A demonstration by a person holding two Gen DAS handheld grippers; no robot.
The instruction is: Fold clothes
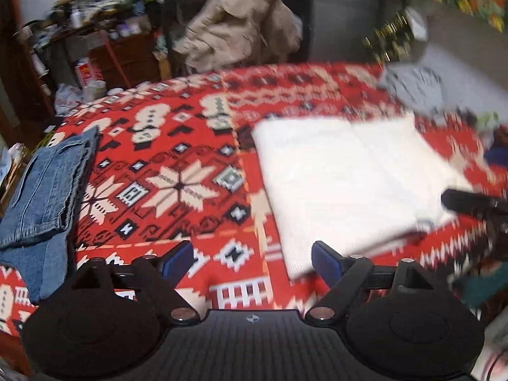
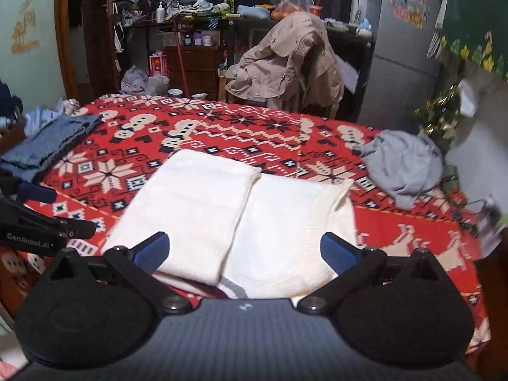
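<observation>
I hold both tools low over the bed: my left gripper and right gripper hang spread, empty. The folded white garment, soft knit with ribbed hem, lies flat on the red patterned blanket, folded denim well apart at the left.

The left wrist view is smeared, most of all on its right side. There the grey cloth is only a fuzzy lump, and the far edge of the white garment runs soft. The jeans are cut off by the left edge. In the right wrist view the near end of the white garment hides behind the black tongs body. The bottles on the messy shelf are too small to tell apart.
</observation>
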